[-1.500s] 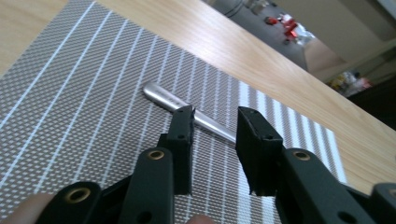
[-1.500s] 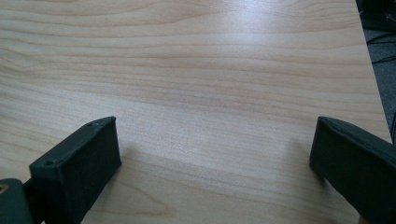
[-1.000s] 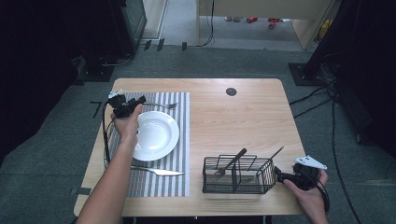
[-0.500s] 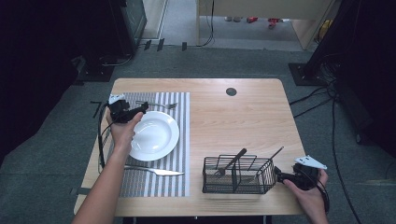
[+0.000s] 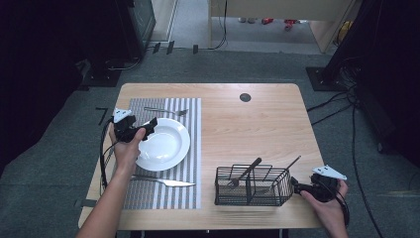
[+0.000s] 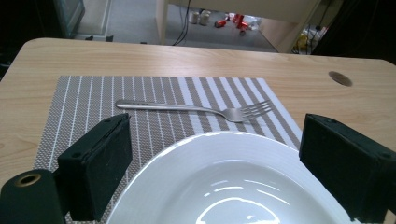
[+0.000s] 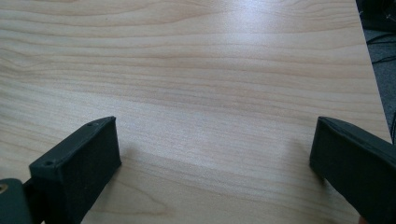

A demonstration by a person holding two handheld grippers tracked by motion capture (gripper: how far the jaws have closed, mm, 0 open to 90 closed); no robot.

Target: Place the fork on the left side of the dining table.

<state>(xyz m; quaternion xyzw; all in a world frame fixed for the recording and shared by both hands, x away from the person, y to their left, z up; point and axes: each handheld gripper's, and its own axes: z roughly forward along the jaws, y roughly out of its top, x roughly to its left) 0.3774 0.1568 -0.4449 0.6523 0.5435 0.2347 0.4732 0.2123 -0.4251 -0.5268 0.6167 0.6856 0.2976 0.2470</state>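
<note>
A white plate [image 5: 166,146] rests on a grey striped placemat [image 5: 163,198]. A silver fork [image 5: 166,111] lies crosswise on the mat just beyond the plate, and a silver knife [image 5: 161,180] lies on the near side of it. My left gripper [image 5: 148,128] hovers over the plate's left rim. Its jaws have just been opening and hold nothing. In the left gripper view the left gripper [image 6: 215,154] straddles the plate [image 6: 224,186], with the fork [image 6: 187,108] farther off. My right gripper [image 5: 297,187] sits open by the right end of the wire basket [image 5: 247,196].
The black wire basket holds two dark-handled utensils [image 5: 245,173] near the table's front edge. A round cable hole [image 5: 245,97] sits at the back. In the right gripper view, bare wood of the table [image 7: 196,70] stretches ahead of the right gripper [image 7: 215,158].
My left gripper has drawn back from the fork toward the near side and now sits over the plate's rim with wider jaws. The fork stays on the mat. The right hand is still.
</note>
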